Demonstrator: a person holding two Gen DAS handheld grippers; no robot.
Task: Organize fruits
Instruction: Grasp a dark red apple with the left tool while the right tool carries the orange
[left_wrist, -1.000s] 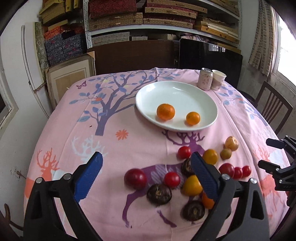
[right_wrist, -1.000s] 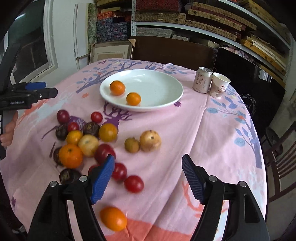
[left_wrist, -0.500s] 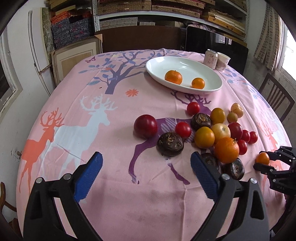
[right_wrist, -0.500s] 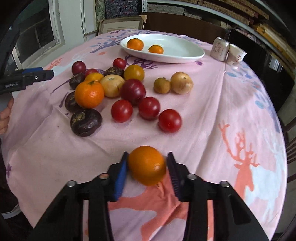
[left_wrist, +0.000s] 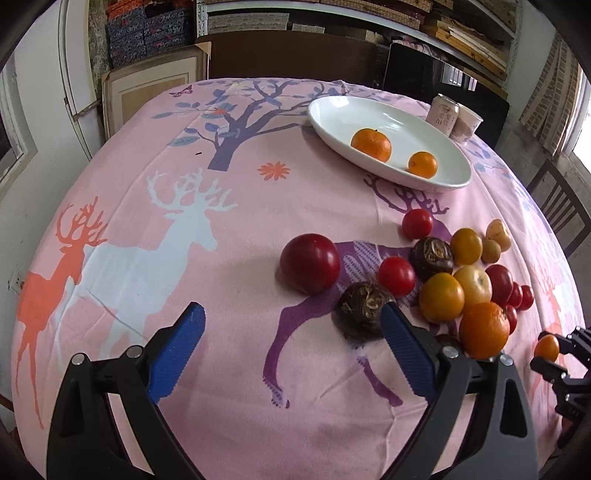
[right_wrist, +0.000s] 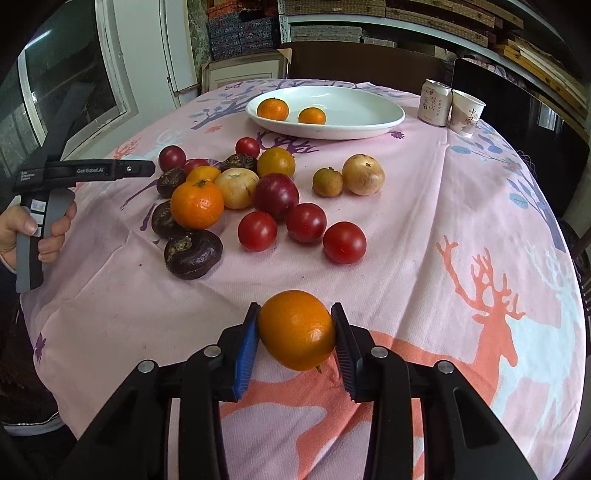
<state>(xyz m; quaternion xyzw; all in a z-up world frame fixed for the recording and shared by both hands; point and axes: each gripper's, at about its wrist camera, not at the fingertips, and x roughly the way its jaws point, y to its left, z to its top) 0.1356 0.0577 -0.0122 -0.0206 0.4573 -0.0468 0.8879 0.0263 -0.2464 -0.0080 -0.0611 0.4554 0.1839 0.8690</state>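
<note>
Blue pads of the right tongs (right_wrist: 295, 341) now pinch a small orange (right_wrist: 296, 329) that a second ago lay loose on the cloth below open fingers; it hangs just above the near edge of the table. The left tongs (left_wrist: 291, 349) stay spread wide and hold nothing, hovering beside a dark brown fruit (left_wrist: 364, 309) after drawing back from the pile. So one more orange is in hand, and I judge it is meant for the white plate (right_wrist: 369, 123), where two oranges (right_wrist: 272, 109) already sit. A larger orange (right_wrist: 197, 204) waits among red, yellow and dark fruits heaped mid-table. A pink tablecloth (right_wrist: 461, 206) printed with deer and trees covers the round table. A drink can (right_wrist: 436, 102) and paper cup (right_wrist: 467, 112) stand beside the plate. Shelves of boxes (left_wrist: 155, 27) line the wall behind.
</note>
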